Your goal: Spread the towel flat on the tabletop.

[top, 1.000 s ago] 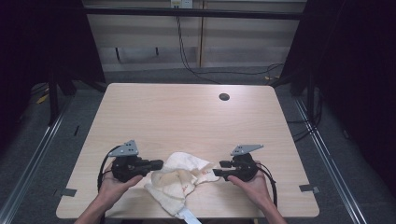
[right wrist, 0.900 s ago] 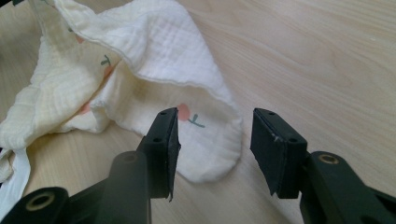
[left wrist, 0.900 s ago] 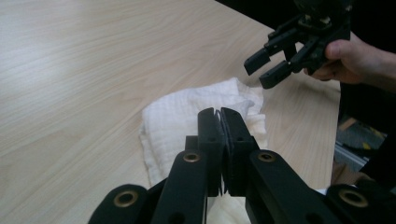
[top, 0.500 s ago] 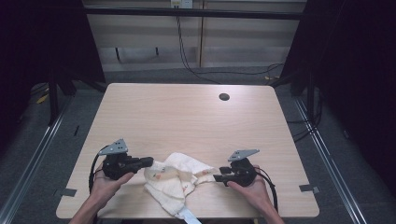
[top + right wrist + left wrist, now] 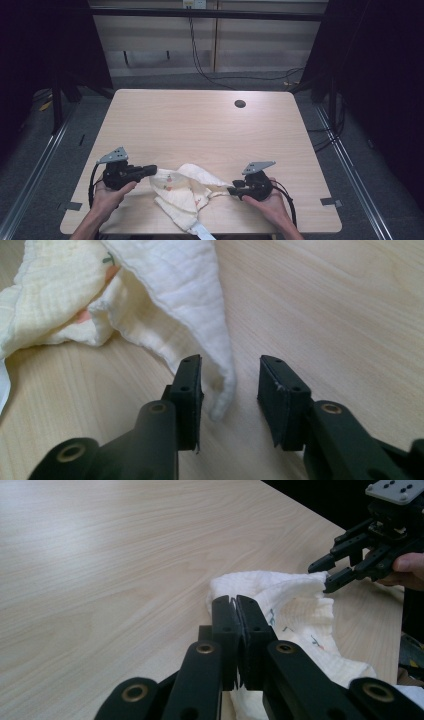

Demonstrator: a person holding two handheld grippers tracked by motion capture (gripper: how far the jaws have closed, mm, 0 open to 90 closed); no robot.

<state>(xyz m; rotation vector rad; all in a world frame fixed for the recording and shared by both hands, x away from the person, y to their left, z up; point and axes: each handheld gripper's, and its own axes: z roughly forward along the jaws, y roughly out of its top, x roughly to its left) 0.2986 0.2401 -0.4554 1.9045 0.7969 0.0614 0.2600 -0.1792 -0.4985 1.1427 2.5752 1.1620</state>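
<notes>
Two claws, one crumpled cream muslin cloth with small printed motifs (image 5: 186,192), one pale wood-grain table (image 5: 200,125). Left claw (image 5: 237,605) has its jaws pressed together on the cloth's edge; the rest of the fabric bunches ahead of it and to its right. Right claw (image 5: 230,377) stands apart, jaws straddling a hanging corner of the cloth without pinching it; that corner sits just inside the jaw on the left of the right gripper view, the bulk of the fabric ahead and off to that side. In the high view the cloth lies between left claw (image 5: 150,170) and right claw (image 5: 232,190) at the near table edge, a white tag (image 5: 202,232) poking over it. Progress, my read: early. One grip done, second grip pending, cloth not yet spread or folded. Also one dark round hole (image 5: 240,104) in the table, well beyond both claws.
</notes>
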